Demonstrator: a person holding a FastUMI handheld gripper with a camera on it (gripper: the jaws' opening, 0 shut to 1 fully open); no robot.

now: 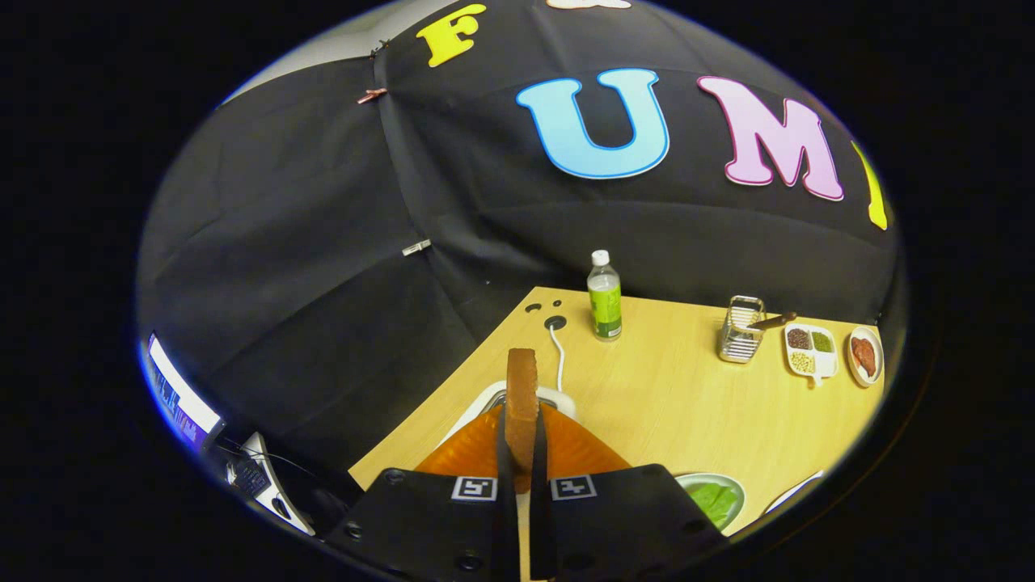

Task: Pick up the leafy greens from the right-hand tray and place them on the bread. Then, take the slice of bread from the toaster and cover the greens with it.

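One bread slice stood clamped between the two fingers; one bottle and three dishes sat beyond them on the worktop

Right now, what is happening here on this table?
A hand-held gripper has both fingers pressed on a slice of bread, held upright above the white toaster. Beside the fingers, a plate carries leafy greens. Farther across the wooden table stand a water bottle, a wire holder, a divided tray and a small dish. The bread does not yet cover the greens.
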